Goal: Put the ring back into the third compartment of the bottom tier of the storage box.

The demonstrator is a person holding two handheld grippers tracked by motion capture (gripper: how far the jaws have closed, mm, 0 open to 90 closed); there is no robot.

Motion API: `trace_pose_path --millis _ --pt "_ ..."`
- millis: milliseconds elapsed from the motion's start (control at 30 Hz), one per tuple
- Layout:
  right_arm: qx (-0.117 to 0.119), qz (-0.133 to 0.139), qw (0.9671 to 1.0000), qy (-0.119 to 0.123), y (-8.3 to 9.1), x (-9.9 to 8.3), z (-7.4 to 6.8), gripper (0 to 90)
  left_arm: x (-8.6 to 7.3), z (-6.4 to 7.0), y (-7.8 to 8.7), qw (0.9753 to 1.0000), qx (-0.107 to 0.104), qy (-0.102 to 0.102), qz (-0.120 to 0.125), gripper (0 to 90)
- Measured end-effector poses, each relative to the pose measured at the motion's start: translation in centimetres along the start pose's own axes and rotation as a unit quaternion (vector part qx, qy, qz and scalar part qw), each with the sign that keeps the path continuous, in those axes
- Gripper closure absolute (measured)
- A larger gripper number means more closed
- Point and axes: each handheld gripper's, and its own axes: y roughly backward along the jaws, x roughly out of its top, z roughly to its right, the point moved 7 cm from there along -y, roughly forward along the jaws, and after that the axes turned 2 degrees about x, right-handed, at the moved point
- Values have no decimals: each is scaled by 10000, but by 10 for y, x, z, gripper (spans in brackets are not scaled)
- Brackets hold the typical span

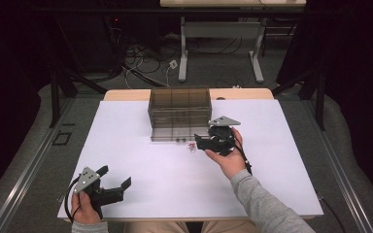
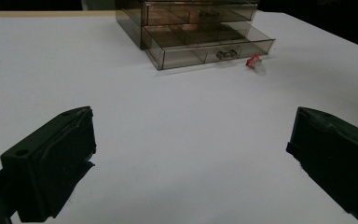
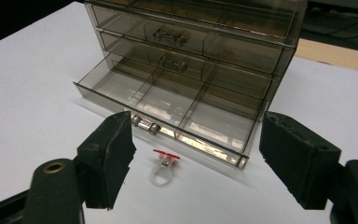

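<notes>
A smoky clear drawer cabinet [image 1: 179, 110] stands at the back middle of the white table. Its bottom drawer [image 3: 168, 109] is pulled out, with its three compartments bare. A small clear ring with a red top [image 3: 163, 166] lies on the table just in front of that drawer, also seen as the ring [image 1: 192, 145] and the ring [image 2: 255, 63]. My right gripper [image 1: 200, 142] hovers open right by it, its jaws spread to either side of the ring in the right gripper view. My left gripper [image 1: 115, 177] rests open near the front left corner, with nothing between its jaws.
The white sheet [image 1: 141, 165] covers the table, with a strip of bare wood [image 1: 126, 94] behind the cabinet. The two upper drawers [image 3: 177, 39] are pushed in. Beyond the table are desk legs [image 1: 183, 53] and cables on the floor.
</notes>
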Motion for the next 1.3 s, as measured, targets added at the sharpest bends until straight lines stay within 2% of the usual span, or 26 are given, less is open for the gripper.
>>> trace_pose_path --millis 300,500,667,933,1200,1300 --pt "28 -218 9998 5 -13 1 -6 280 0 0 0 10000 -5 -24 -16 11" --pt "197 -309 9993 37 -26 -1 -14 328 0 0 0 10000 1 -21 -11 11" --pt "250 -343 9991 -18 -34 -4 -18 331 0 -1 0 10000 -7 -35 -27 11" --pt "183 -482 9986 80 -44 -8 -22 331 -1 -2 0 10000 -8 -18 -32 11" --pt "231 -792 9966 35 -57 -18 -25 430 -1 -3 0 10000 1 8 -39 11" --pt "243 -796 9965 42 -61 -20 -26 459 -1 -3 0 10000 -1 9 -40 11"
